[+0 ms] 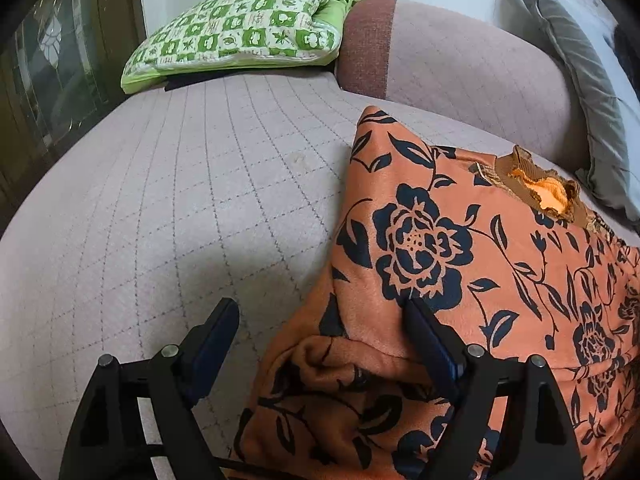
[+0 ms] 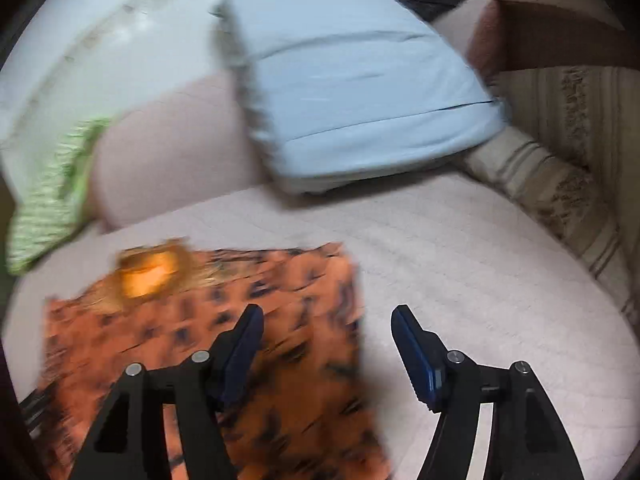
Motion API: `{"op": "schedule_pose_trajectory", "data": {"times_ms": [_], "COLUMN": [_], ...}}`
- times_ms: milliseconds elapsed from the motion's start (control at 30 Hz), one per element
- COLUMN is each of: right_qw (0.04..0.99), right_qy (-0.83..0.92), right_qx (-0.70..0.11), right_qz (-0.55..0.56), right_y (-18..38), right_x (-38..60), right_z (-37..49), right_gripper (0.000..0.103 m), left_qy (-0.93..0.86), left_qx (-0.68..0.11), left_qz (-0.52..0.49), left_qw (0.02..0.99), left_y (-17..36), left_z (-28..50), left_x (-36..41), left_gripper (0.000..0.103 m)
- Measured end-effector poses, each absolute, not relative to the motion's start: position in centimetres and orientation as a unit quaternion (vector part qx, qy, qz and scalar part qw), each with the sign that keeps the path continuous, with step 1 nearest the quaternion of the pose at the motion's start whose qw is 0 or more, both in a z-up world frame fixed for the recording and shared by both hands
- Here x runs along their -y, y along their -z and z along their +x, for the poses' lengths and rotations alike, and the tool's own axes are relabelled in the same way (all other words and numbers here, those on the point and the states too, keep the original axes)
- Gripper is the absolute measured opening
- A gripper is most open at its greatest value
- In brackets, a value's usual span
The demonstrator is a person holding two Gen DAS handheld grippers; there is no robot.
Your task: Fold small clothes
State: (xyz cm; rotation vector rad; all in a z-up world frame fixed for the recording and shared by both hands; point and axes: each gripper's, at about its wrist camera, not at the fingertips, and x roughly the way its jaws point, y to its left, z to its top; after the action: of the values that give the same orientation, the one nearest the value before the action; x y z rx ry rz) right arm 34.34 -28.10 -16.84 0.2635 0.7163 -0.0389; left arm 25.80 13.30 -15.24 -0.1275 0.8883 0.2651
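An orange garment with a dark floral print (image 1: 460, 264) lies on the pale sofa seat (image 1: 180, 200), its brown ribbed collar (image 1: 540, 188) at the far side. Its near left part is folded over into a bunched flap. My left gripper (image 1: 320, 316) is open over the garment's left edge, with the right finger (image 1: 430, 340) on the cloth and the left finger (image 1: 216, 336) over bare seat. In the blurred right wrist view the garment (image 2: 208, 320) lies at lower left. My right gripper (image 2: 328, 328) is open and empty over the garment's right edge.
A green-and-white patterned cushion (image 1: 240, 28) lies at the far end of the seat. The sofa backrest (image 1: 460, 56) curves behind the garment. A pale blue-grey pillow (image 2: 352, 80) leans on the backrest. A striped cushion (image 2: 560, 184) sits at the right.
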Motion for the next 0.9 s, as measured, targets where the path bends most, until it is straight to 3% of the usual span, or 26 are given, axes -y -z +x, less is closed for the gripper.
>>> {"op": "schedule_pose_trajectory", "data": {"times_ms": [67,133,167,200,367,400,500,533,667,900], "right_qw": [0.907,0.86,0.86,0.865,0.916,0.915,0.859,0.856,0.895,0.892], "right_qy": [-0.035,0.017,0.023,0.04,-0.046,-0.067,-0.009,-0.001,-0.031,-0.067], "right_qx": [-0.402,-0.49,-0.46,-0.449,-0.375,-0.373,-0.491,-0.48,-0.405,-0.426], "right_qz": [0.119,0.141,0.219,0.221,0.134,0.136,0.142,0.19,0.183,0.138], "right_y": [19.4,23.8,23.7,22.6,17.3,17.8,24.2,24.9,19.9,18.8], "right_x": [28.1,30.5,32.7,32.9,28.2,27.9,29.0,30.6,30.7,32.3], "right_z": [34.1,35.4,34.7,34.1,31.6,32.3,35.6,35.3,29.6,13.3], "right_gripper": [0.067,0.066,0.06,0.058,0.063,0.071,0.075,0.07,0.073,0.073], "left_qy": [-0.126,-0.124,-0.125,-0.124,-0.119,-0.114,-0.091,-0.088,-0.067,-0.051], "left_qx": [-0.429,-0.429,-0.427,-0.423,-0.388,-0.376,-0.355,-0.35,-0.357,-0.416], "left_qz": [-0.065,-0.067,-0.066,-0.067,-0.061,-0.058,-0.038,-0.038,-0.068,-0.098], "left_qw": [0.892,0.892,0.893,0.895,0.912,0.918,0.93,0.932,0.929,0.903], "left_y": [15.2,15.2,15.2,15.0,13.1,12.6,10.5,9.5,8.0,9.9], "left_z": [25.8,25.8,25.7,25.5,23.8,23.0,19.4,17.6,11.2,2.9], "left_x": [-13.4,-13.4,-13.4,-13.4,-12.8,-12.5,-11.8,-12.1,-13.6,-15.2], "left_gripper": [0.086,0.086,0.086,0.086,0.086,0.086,0.086,0.086,0.087,0.087]}}
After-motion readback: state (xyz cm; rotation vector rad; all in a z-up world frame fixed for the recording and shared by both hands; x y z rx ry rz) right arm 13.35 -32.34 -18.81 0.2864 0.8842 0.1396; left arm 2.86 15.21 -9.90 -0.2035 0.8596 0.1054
